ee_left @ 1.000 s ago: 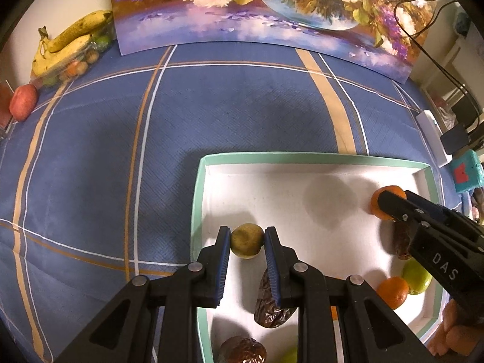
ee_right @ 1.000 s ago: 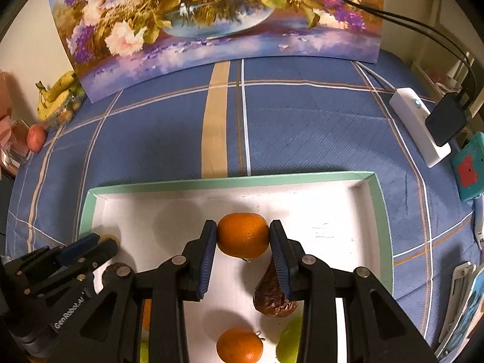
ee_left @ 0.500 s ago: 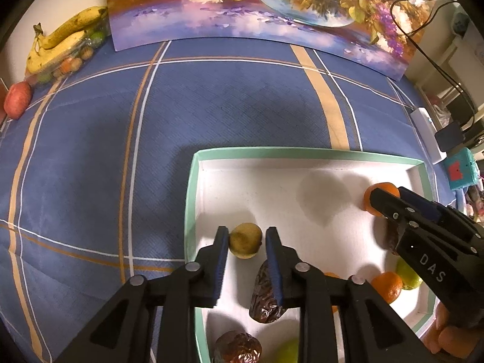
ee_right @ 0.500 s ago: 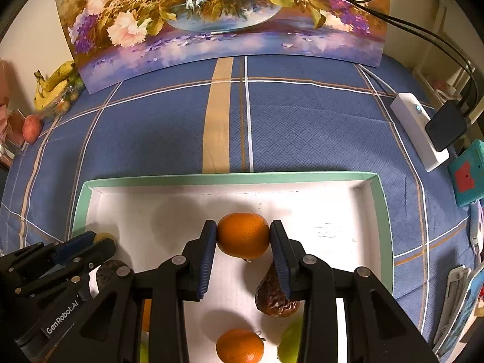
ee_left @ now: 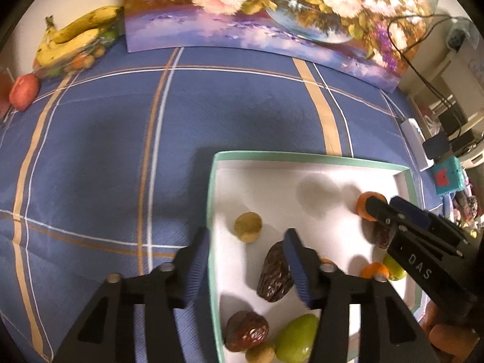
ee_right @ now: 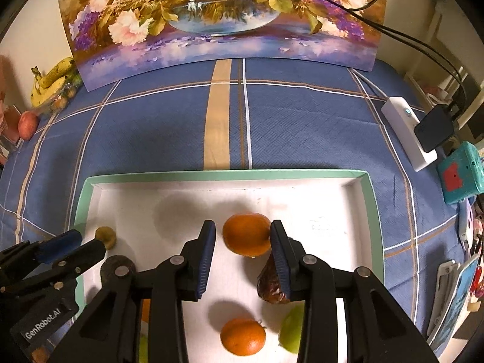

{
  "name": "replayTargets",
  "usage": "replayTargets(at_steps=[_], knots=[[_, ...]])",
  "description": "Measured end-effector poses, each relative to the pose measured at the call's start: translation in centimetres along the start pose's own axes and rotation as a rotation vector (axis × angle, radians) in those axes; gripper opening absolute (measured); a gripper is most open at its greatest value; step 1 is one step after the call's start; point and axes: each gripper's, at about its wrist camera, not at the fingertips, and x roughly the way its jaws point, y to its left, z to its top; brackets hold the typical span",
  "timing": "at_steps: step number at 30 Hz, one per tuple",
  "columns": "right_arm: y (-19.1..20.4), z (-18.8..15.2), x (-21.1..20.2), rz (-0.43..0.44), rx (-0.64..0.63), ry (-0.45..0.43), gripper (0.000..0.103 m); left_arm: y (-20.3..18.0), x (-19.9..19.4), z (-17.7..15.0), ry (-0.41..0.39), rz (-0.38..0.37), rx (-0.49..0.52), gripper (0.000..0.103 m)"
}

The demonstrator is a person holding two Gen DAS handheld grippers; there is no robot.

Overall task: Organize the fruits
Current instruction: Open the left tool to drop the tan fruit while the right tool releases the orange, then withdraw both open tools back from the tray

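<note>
The left gripper [ee_left: 246, 267] has just been opening; its jaws stand wide, and the small brownish-green fruit [ee_left: 247, 227] is left free on the white tray [ee_left: 302, 169], apparently released there. To the right, the right gripper [ee_right: 243, 257] is held narrow about the orange [ee_right: 246, 234], seemingly for placing.

You can read "DAS" in white letters on the black body of the right gripper [ee_left: 376, 211], seen from your left wrist camera. From your right wrist camera, "GenRobot.AI" stands on the body of the left gripper [ee_right: 87, 243].
</note>
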Motion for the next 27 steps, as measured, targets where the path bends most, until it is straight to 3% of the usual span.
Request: replayTargets(at_steps=[3, 8, 10, 17, 27], knots=[[0.3, -0.6, -0.9, 0.009, 0.026, -0.008, 0.054, 1.2, -0.7, -0.5, -0.011, 0.033, -0.029, 0.074], [1.9, -1.3, -1.6, -0.002, -0.011, -0.001, 0.056, 3.4, -1.7, -1.4, -0.04, 0.056, -0.075, 0.092], [2.4, -1.7, -2.1, -0.03, -0.029, -0.012, 0.071, 4.2, -2.3, -1.8, -0.067, 0.07, -0.089, 0.103], [2.7, -3.8, -4.0, -0.029, -0.02, -0.061, 0.089, 6.0, -3.9, -3.2, -0.106, 0.089, -0.112, 0.103], [2.5, -6.9, -6.8, -0.008, 0.038, -0.118, 0.089, 6.8, -7.2, -6.4, -0.114, 0.099, -0.124, 0.103]])
